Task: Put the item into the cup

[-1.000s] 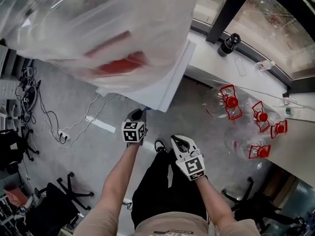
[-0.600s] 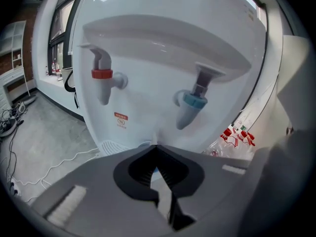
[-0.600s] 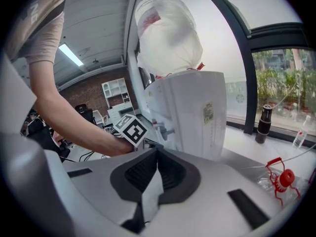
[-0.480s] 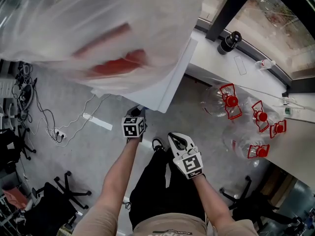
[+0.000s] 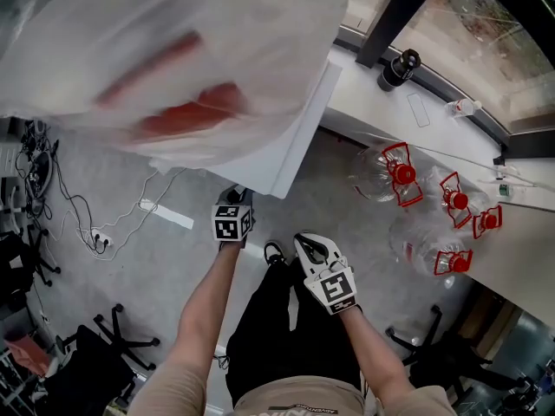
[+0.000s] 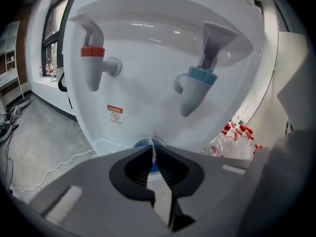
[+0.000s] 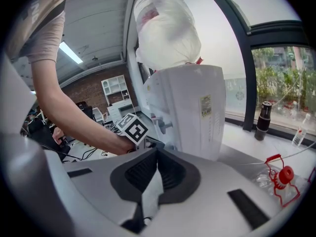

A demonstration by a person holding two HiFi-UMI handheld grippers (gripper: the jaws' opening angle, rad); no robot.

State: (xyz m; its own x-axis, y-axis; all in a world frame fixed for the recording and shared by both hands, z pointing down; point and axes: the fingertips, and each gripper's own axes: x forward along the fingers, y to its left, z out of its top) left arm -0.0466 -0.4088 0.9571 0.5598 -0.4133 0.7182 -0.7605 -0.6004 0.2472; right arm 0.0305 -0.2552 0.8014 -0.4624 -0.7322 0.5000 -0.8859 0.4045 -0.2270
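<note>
In the head view my left gripper (image 5: pixel 236 198) is held out low in front of the white water dispenser (image 5: pixel 299 141). My right gripper (image 5: pixel 314 246) is just right of it and nearer my body. The left gripper view faces the dispenser's red tap (image 6: pixel 93 53) and blue tap (image 6: pixel 197 80). The left gripper (image 6: pixel 152 153) is shut on the thin white wall of a small cup (image 6: pixel 143 143) with blue on it. The right gripper (image 7: pixel 157 168) is shut on a flat white item (image 7: pixel 149 194). Most of the cup is hidden behind the jaws.
A clear plastic bag (image 5: pixel 173 50) covers the bottle on top of the dispenser. Several empty water bottles with red handles (image 5: pixel 395 176) lie on the floor to the right, below a white sill with a black flask (image 5: pixel 397 68). Cables and chair bases are at the left.
Both grippers have drifted slightly up and to the left in the head view. Their grips have not changed.
</note>
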